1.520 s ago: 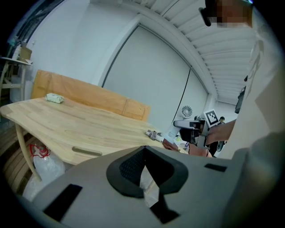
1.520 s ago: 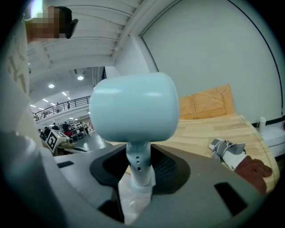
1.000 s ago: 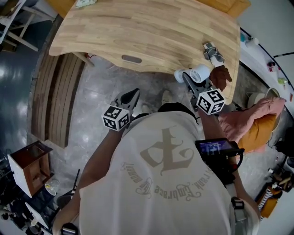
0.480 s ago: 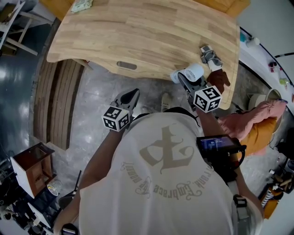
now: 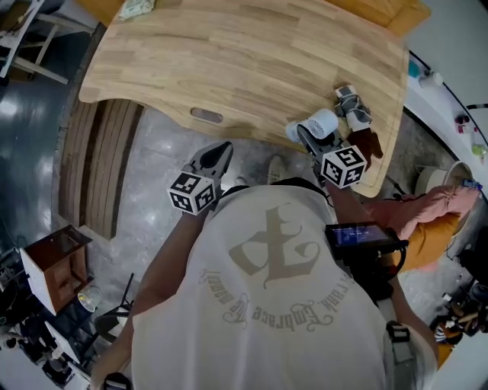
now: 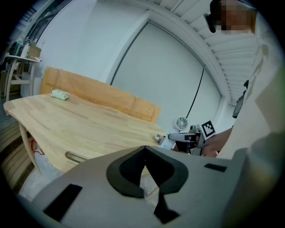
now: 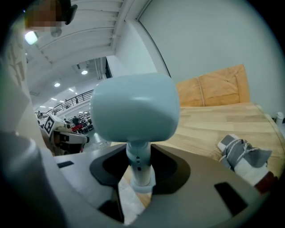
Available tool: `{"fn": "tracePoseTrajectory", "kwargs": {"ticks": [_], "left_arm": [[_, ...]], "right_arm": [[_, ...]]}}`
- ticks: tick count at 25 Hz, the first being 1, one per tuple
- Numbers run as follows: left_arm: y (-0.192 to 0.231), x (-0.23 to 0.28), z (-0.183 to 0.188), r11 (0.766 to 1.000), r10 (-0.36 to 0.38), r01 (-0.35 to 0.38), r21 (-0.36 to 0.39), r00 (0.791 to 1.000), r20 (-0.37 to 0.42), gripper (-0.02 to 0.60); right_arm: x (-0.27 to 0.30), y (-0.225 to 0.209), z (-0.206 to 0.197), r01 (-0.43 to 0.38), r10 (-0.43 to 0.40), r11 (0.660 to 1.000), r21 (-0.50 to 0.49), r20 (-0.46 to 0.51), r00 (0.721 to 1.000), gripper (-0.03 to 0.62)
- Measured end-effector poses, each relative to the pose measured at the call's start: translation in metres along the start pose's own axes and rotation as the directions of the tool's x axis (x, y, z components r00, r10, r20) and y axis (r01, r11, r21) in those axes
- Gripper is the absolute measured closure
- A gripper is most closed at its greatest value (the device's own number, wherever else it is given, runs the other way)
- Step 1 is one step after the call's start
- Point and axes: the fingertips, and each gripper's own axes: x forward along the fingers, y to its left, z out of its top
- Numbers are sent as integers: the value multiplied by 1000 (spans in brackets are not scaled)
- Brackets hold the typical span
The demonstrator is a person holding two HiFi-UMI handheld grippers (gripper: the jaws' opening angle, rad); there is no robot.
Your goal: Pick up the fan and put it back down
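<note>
fan (image 5: 320, 123) moved over table (image 5: 229, 61) | right hand-held gripper (image 7: 139, 160) clamps it

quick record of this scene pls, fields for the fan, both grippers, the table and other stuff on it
table: light wooden table
fan: small white handheld fan with round head, upright, held by its stem
right gripper: shut on the fan's stem, at the table's near edge
left gripper: jaws together, empty, off the table
other items: grey and white cloth bundle beside the fan; pale green packet at far corner
fan touching table: cannot tell
</note>
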Motion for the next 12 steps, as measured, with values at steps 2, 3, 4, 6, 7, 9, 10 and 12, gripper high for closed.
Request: {"fn": "tracePoseTrajectory", "kwargs": {"ticks": [2,3,4,6,7,9,10,12], "left_arm": [[1,5,4,1000,17,-17,-9,1000,3,571],[1,8,6,1000,22,-22,-9,1000,2,572],[1,11,8,1000,26,-26,-9,1000,0,571],[3,17,11,999,39,-39,-10,999,-1,571],[5,20,12,999,48,-48,-11,999,-1,571],[6,26,11,997,71,-72,-7,997,-9,572],[6,28,8,997,81,-81,-4,997,-19,572],[4,33,4,996,90,-91,0,995,-32,572]], "right_arm": [[8,-10,1,-12,12,1000,8,-4,1000,444],[11,-15,3,-16,16,1000,13,-3,1000,444],[15,-20,5,-19,19,1000,18,-4,1000,444],[23,-31,9,-27,27,999,17,-7,1000,444],[28,-37,12,-34,34,999,12,-10,999,444],[38,-47,14,-53,53,999,1,-20,998,442],[41,-52,13,-61,61,998,-3,-26,998,444],[47,-62,14,-67,66,998,-14,-37,997,444]]}}
